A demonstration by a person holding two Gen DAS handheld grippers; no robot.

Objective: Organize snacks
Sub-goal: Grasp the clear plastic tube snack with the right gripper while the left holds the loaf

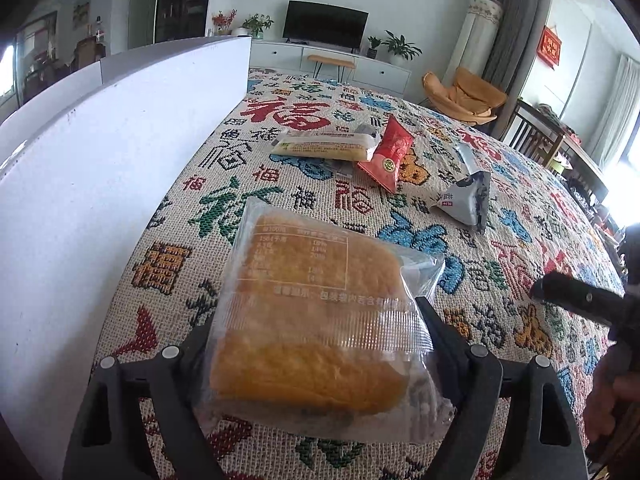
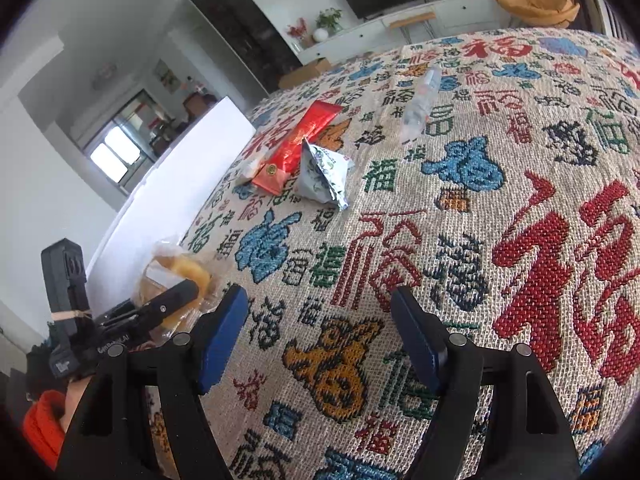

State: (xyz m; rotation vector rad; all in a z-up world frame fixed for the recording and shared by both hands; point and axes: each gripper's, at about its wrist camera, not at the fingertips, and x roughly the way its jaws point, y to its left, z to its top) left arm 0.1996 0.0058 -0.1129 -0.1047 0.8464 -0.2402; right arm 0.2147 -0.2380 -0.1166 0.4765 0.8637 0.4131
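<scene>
Patterned tablecloth (image 2: 460, 216) under spread right tongs (image 2: 320, 336); left tongs (image 1: 316, 344) pinching bread packet (image 1: 316, 312).

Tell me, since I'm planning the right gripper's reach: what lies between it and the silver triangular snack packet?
Only bare patterned tablecloth, as the right wrist view shows, separates the right gripper from the silver packet.

Glossy clear plastic bread wrapper (image 1: 320, 312), rough woven tablecloth (image 1: 500, 280)
</scene>
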